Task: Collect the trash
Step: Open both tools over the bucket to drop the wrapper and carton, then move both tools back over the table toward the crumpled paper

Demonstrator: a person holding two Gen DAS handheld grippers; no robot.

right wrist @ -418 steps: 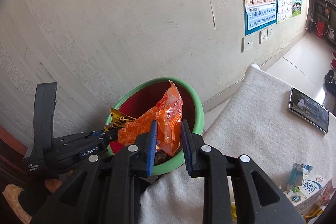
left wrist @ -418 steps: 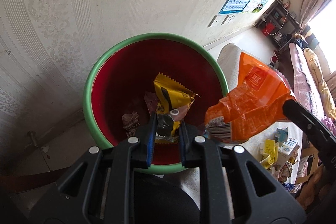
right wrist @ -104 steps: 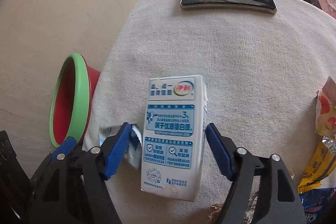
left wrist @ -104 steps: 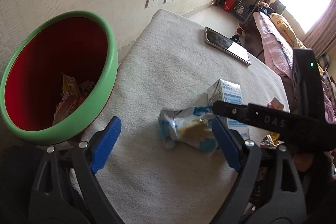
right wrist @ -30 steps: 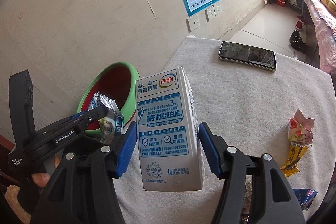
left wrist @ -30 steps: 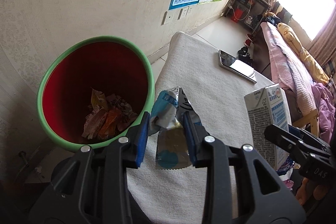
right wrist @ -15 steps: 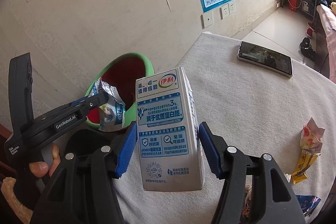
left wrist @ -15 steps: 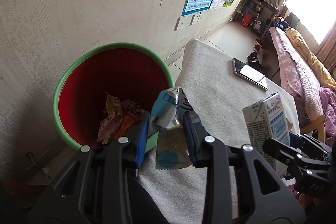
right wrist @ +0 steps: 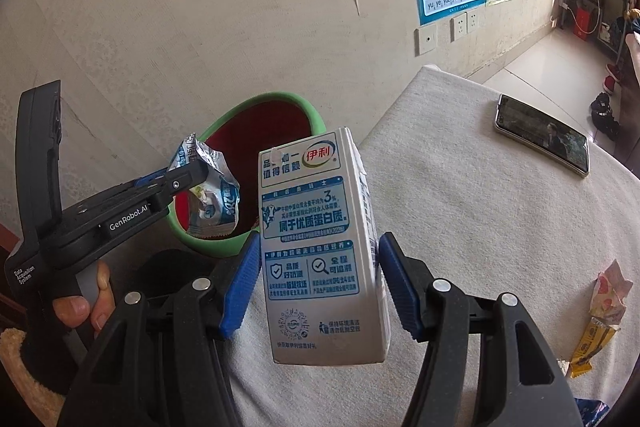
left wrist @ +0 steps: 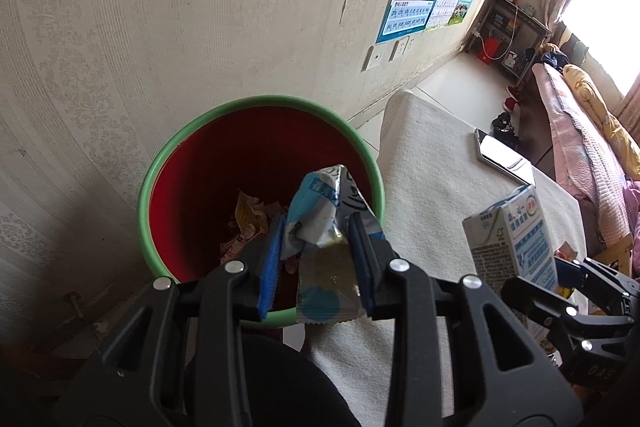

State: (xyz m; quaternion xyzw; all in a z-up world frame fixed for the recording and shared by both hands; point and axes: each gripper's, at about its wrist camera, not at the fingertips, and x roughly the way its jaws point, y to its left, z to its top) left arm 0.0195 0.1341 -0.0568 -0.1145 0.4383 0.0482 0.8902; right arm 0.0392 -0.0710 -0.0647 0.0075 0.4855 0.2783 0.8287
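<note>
A: So, in the left wrist view, what does the left gripper [left wrist: 318,247] hold?

B: Its blue pads are closed on a crumpled wrapper [left wrist: 320,227], silver and blue, with a yellowish patch and a blue dot at its lower end. The wrapper hangs above the near rim of the trash bin [left wrist: 160,167], which is green at the rim and red inside. Some paper scraps lie at the bottom. The milk carton [left wrist: 516,239] shows at the right, in the other gripper.

A: How should this drop be done well?

B: I think the gripper should go a little more forward, so the whole wrapper is over the red opening, and only then open. The lower end is now over the rim and the table cloth [left wrist: 432,187], so it could slide outside.

A: And the right wrist view?

B: The right gripper [right wrist: 316,287] clamps the milk carton [right wrist: 320,247] by its two narrow sides. The carton is white with blue print, upright, its corners a bit dented. It is over the table edge, just beside the bin [right wrist: 312,115], not yet above it. The left gripper [right wrist: 192,171] with the wrapper [right wrist: 212,199] is over the bin's near side.

A: Is anything left on the table?

B: Yes, small wrappers [right wrist: 600,311] at the right edge, and a phone [right wrist: 544,139] that is surely not trash.
</note>
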